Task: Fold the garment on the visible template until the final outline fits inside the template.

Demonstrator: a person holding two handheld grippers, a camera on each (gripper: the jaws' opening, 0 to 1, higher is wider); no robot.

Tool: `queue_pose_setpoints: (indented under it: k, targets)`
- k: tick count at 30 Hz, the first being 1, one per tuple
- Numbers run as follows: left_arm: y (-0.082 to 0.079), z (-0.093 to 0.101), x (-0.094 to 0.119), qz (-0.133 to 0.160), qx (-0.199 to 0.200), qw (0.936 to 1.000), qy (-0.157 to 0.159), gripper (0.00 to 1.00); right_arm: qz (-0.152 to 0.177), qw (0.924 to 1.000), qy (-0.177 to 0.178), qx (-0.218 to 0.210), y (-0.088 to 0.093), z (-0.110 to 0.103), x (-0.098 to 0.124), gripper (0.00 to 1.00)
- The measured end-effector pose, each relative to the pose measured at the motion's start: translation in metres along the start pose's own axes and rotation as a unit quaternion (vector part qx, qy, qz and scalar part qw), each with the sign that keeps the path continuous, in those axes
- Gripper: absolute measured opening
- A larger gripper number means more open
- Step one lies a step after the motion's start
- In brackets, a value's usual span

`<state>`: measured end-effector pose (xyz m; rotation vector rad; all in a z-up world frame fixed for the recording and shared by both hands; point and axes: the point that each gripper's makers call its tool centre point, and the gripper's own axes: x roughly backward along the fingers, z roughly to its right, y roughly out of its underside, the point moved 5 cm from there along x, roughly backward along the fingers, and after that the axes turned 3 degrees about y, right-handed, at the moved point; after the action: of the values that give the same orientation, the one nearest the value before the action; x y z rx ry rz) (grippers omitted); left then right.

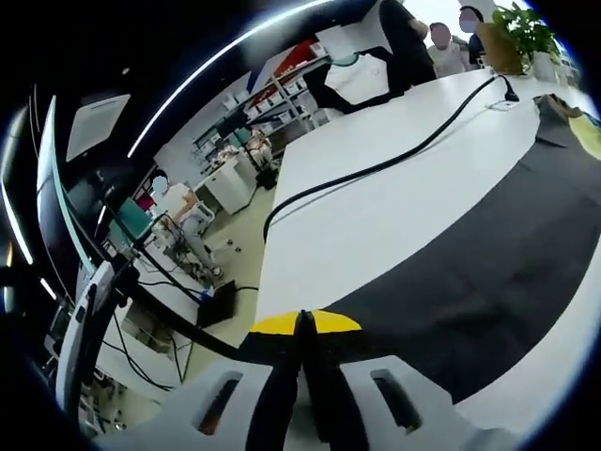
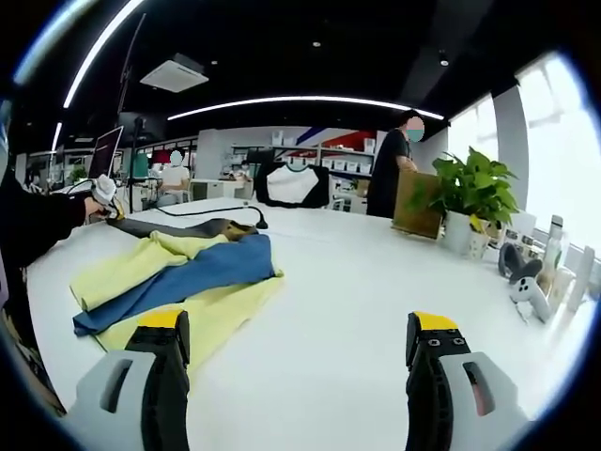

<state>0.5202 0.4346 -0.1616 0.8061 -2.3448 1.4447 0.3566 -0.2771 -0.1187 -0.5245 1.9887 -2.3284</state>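
Holding this edge feels risky tbh: if I pull too hard with my left gripper point(image 1: 302, 324), the dark fabric point(image 1: 488, 254) could slide across the white table point(image 1: 376, 207) and drag the fold off its outline. Its fingers are pressed together right at that fabric's edge, looks like a pinch. My right gripper point(image 2: 299, 340) has fingers spread wide, holding nothing, hovering above the table near the yellow-and-blue garment point(image 2: 183, 272), bunched up.
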Motion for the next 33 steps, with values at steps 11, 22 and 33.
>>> queue_pose_setpoints:
  k: [11,22,33]
  targets:
    - [-0.026,0.012,0.025,0.07,0.057,0.9958,-0.013,0.37,0.003,1.0,-0.007,0.0,0.001,-0.006,-0.001,0.99]
    - [-0.065,0.025,0.072,0.171,0.101,0.9787,0.052,0.49,0.017,0.9998,-0.01,0.01,-0.003,-0.011,0.002,0.99]
    - [-0.094,0.051,0.134,0.247,0.124,0.9528,0.125,0.75,0.025,0.999,-0.021,0.031,-0.012,-0.017,-0.001,0.99]
